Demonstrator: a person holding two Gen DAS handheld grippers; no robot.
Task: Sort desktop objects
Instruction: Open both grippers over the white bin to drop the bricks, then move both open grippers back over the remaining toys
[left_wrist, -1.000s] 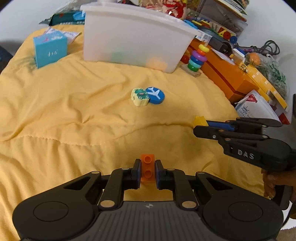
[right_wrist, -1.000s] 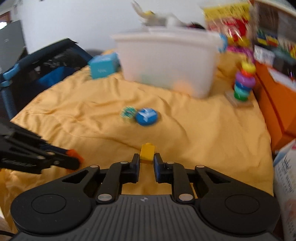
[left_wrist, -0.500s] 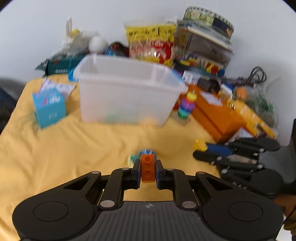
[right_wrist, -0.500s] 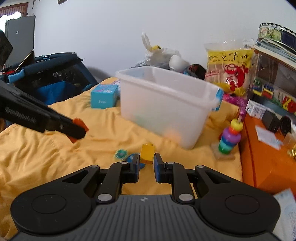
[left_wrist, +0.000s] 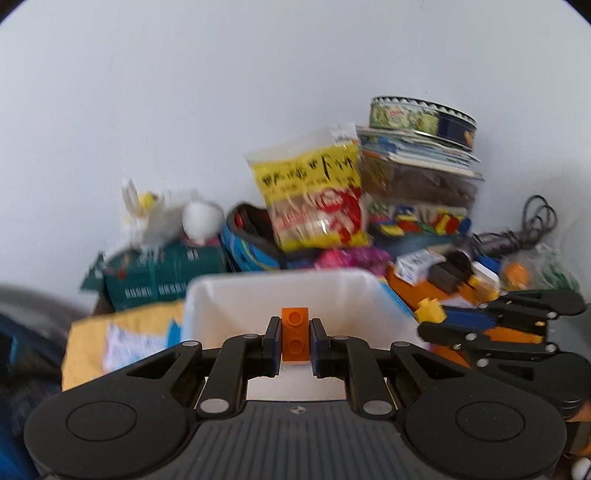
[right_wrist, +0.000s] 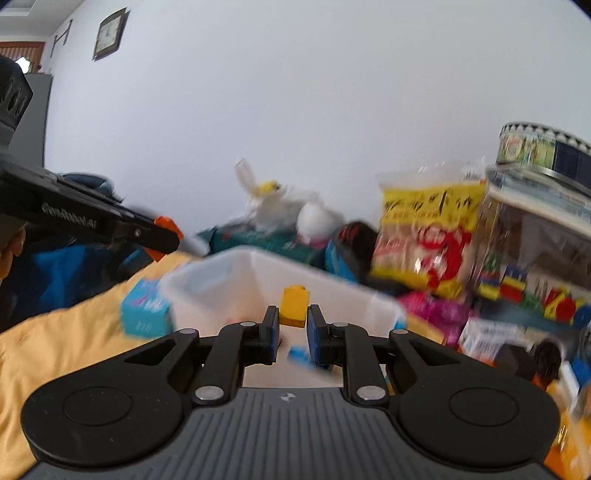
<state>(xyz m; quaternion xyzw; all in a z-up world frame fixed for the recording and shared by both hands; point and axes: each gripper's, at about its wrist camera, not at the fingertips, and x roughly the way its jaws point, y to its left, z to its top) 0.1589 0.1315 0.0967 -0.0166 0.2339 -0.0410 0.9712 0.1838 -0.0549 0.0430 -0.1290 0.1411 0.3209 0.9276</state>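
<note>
Left gripper (left_wrist: 294, 341) is clamped on the orange brick (left_wrist: 294, 335), and the right gripper (right_wrist: 291, 328) pinches the yellow brick (right_wrist: 294, 307), which sits a bit tilted between the pads. Big change from a second ago: both were down low over the yellow cloth (right_wrist: 55, 332), now they're up and forward with the white plastic bin (left_wrist: 280, 295) right under the fingertips. The orange brick looks lined up over the bin's open top, so I'd guess both are about ready to drop in. The blue and green pieces that lay on the cloth are out of view now, so probably still left to sort.

Around it: a light blue box (right_wrist: 147, 312) just left of the bin, a yellow snack bag (left_wrist: 314, 195) and a round tin (left_wrist: 421, 118) on a stack behind. Nothing blocks the bin opening that I can see, though both grippers crowd in close together, so they could bump.
</note>
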